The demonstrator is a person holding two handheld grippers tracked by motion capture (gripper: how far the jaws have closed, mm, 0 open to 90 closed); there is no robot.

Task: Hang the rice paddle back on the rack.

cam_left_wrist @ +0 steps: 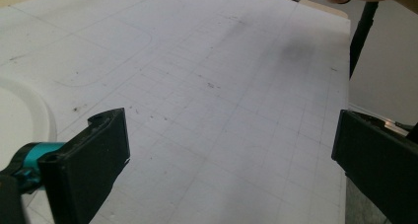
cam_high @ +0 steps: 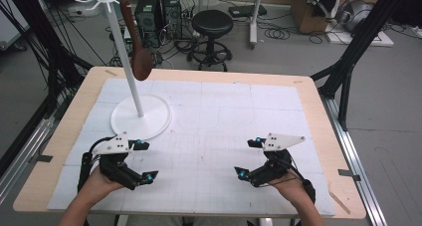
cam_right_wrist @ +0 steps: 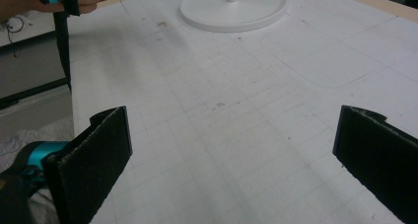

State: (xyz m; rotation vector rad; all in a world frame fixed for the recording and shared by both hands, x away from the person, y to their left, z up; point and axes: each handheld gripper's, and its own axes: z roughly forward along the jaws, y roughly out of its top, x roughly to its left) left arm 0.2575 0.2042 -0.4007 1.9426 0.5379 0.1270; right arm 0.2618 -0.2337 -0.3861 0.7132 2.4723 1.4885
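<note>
Hovering left gripper (cam_high: 144,160), right gripper (cam_high: 249,158), jaws apart

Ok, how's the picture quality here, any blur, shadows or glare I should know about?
High view: fairly sharp, even light, no glare on the white mat, faint shadows under each tool. Left gripper view: the near jaws are soft, and a dim grey smudge of shadow lies on the mat's far part. Right gripper view: the jaws are blurred and the stand base looks mildly washed out.

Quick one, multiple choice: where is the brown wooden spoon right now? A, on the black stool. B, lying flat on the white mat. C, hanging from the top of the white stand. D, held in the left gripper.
C: the wooden spoon hangs from a hook at the top of the white stand, clear of the table, and both grippers are open and hold nothing.
</note>
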